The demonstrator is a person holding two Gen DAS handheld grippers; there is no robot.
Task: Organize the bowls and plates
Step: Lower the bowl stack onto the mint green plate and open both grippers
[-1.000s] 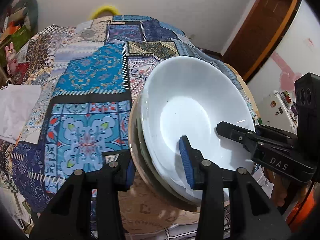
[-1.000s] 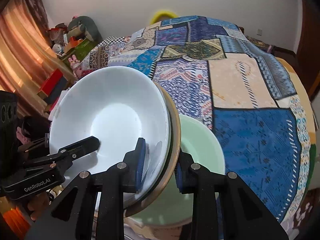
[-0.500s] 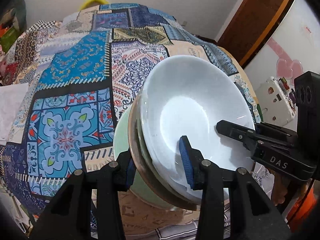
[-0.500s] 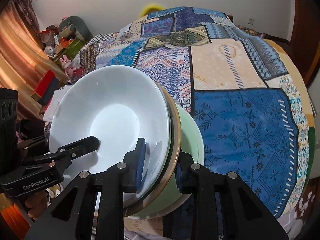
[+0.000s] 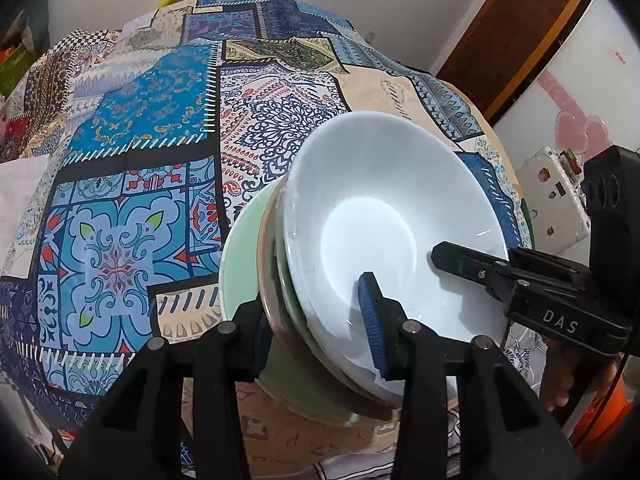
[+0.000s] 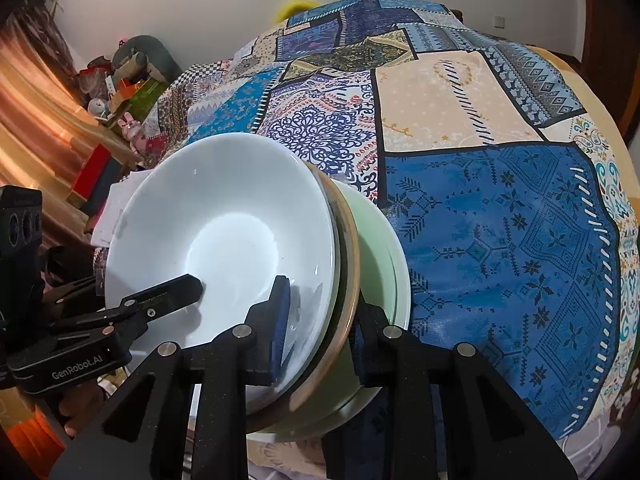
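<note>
Since the earlier frame the stack of dishes has sunk onto the green plate [image 5: 240, 256], which now shows wide beneath it. The left gripper [image 5: 316, 320] clamps the stack's near-left rim, 1 pad inside the white bowl [image 5: 384, 208]. The right gripper [image 6: 320, 316] straddles the near-right rim, its jaws opening, probably because the load now rests below. 2 grips on opposite sides kept the stack level. It sits at the near edge of the patchwork tablecloth [image 6: 500, 240], tan-rimmed plate [image 6: 352, 252] under the bowl.
</note>
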